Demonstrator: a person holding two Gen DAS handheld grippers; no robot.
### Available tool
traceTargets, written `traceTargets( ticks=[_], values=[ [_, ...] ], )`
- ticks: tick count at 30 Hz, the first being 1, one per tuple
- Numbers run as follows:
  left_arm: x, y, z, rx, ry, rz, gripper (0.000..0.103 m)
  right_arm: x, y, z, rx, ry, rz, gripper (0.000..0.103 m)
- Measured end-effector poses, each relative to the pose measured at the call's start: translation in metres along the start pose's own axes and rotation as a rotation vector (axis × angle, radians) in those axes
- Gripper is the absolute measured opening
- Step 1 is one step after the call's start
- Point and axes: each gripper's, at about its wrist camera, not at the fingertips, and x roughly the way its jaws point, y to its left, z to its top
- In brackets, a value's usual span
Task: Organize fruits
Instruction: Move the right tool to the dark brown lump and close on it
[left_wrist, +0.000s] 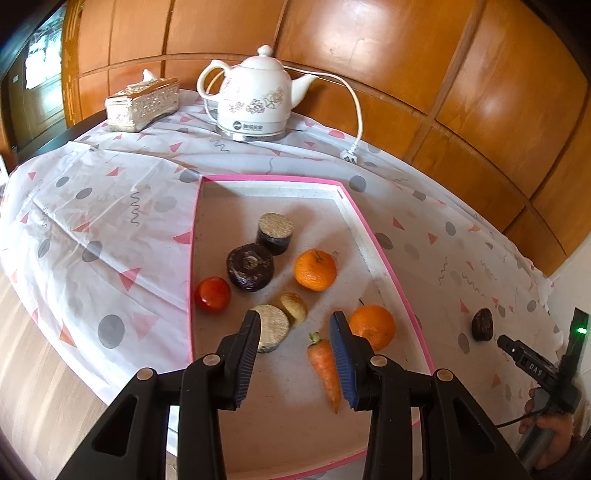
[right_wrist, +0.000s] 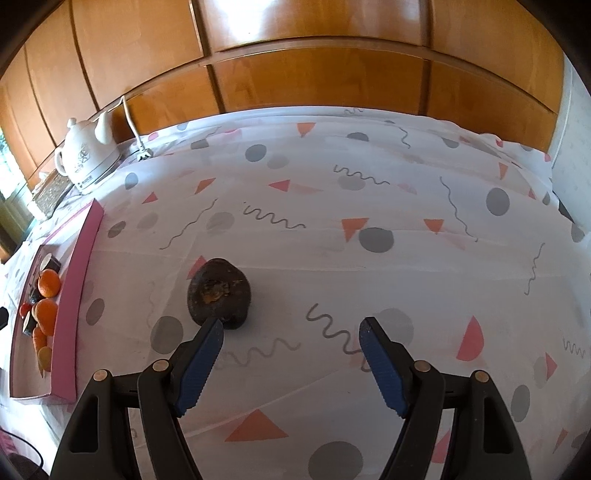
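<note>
A pink-rimmed tray (left_wrist: 384, 254) lies on the patterned tablecloth. In it are two oranges (left_wrist: 315, 269) (left_wrist: 372, 326), a red tomato (left_wrist: 212, 300), a carrot (left_wrist: 327, 369), two dark cylinders (left_wrist: 250, 266) and pale cut pieces (left_wrist: 293, 308). My left gripper (left_wrist: 295, 326) hovers over the tray's near end, its jaws apart with nothing between them. The carrot lies just beneath its right finger. A dark round fruit (right_wrist: 219, 293) sits alone on the cloth right of the tray. My right gripper (right_wrist: 291, 326) stands open just behind it, the left fingertip (right_wrist: 212, 332) close to the fruit.
A white kettle (left_wrist: 258, 99) with its cord and plug (left_wrist: 351, 155) and a tissue box (left_wrist: 142, 103) stand at the back by the wooden panel wall. The table's edge and the floor lie to the left. A person's hand (left_wrist: 554, 435) holds the right gripper.
</note>
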Motion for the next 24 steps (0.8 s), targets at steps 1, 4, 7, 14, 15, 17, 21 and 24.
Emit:
traceTargets(
  ticks=[1, 4, 7, 14, 15, 17, 21, 24],
  values=[
    [-0.001, 0.002, 0.001, -0.005, -0.002, 0.004, 0.039, 0.0, 0.002, 0.001, -0.008, 0.0, 0.002, 0.077],
    [-0.002, 0.009, 0.001, -0.018, -0.007, 0.014, 0.039, 0.002, 0.005, 0.003, -0.02, 0.005, 0.007, 0.077],
    [-0.004, 0.014, 0.002, -0.032, -0.01, 0.023, 0.039, 0.004, 0.008, 0.005, -0.03, 0.007, 0.011, 0.077],
    [-0.005, 0.015, 0.003, -0.038, -0.013, 0.029, 0.039, 0.017, 0.023, 0.019, -0.095, 0.023, 0.027, 0.077],
    [-0.006, 0.015, 0.003, -0.037, -0.012, 0.029, 0.039, 0.019, 0.025, 0.02, -0.101, 0.026, 0.029, 0.077],
    [-0.005, 0.015, 0.004, -0.037, -0.01, 0.027, 0.039, 0.023, 0.033, 0.024, -0.12, 0.029, 0.039, 0.077],
    [-0.003, 0.015, 0.004, -0.039, -0.003, 0.029, 0.039, 0.027, 0.048, 0.027, -0.163, 0.028, 0.055, 0.077],
    [-0.001, 0.015, 0.004, -0.039, 0.003, 0.03, 0.039, 0.033, 0.057, 0.027, -0.191, 0.041, 0.042, 0.077]
  ],
)
